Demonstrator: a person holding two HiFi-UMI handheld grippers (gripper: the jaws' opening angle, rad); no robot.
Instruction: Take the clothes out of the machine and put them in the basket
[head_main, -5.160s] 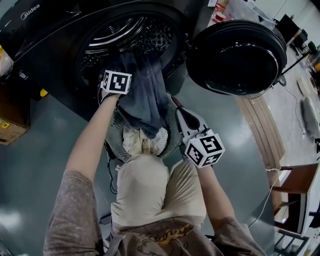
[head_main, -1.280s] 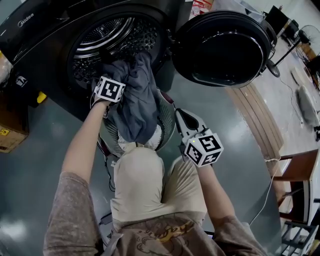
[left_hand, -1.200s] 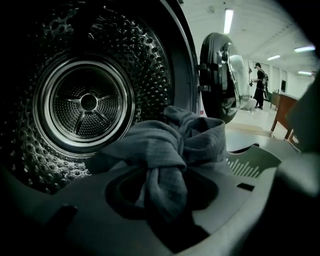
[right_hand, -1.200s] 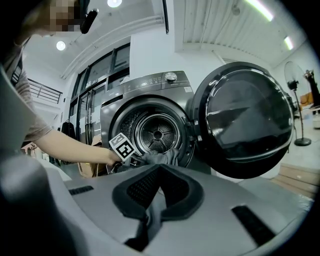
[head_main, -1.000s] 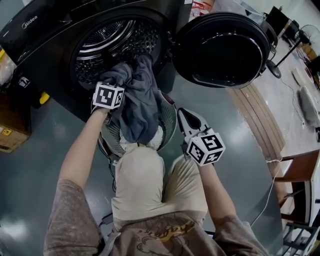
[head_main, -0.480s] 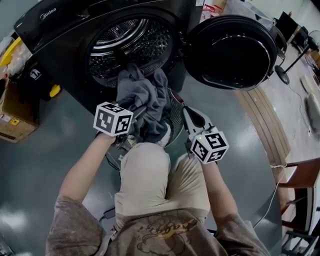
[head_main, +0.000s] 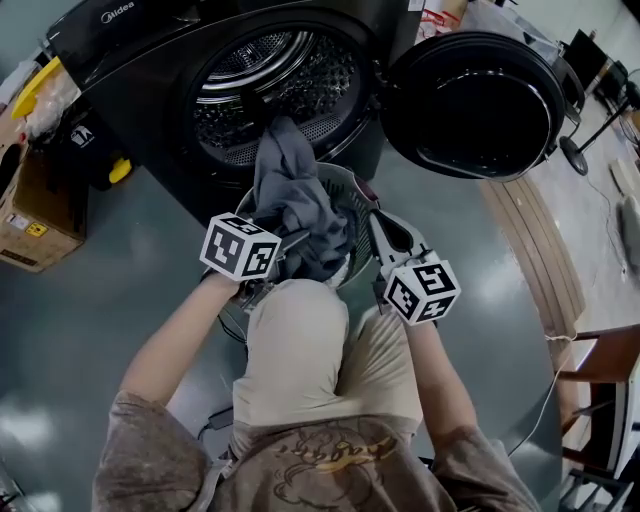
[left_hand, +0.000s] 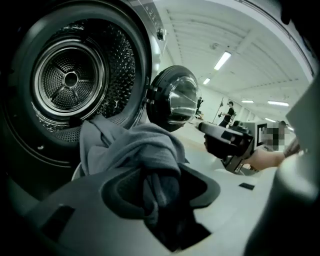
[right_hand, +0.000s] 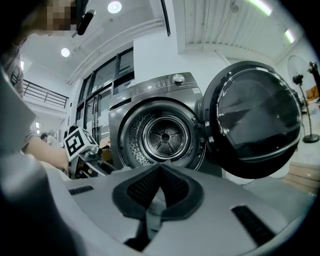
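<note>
A grey garment hangs from the lip of the drum down into the mesh basket in front of the machine. My left gripper is at the basket's near left side, beside the person's knee. In the left gripper view the garment bunches over and between the jaws of my left gripper. The jaws have just been opening and stand apart round the cloth. My right gripper is by the basket's right rim. In the right gripper view the fingertips of my right gripper meet.
The round door stands swung open to the right. A cardboard box sits on the floor at the left, wooden planks lie at the right. The person's knees are close behind the basket.
My left gripper has drawn back from the drum mouth toward the knee, pulling the grey garment further out and down into the basket. My right gripper has hardly moved.
</note>
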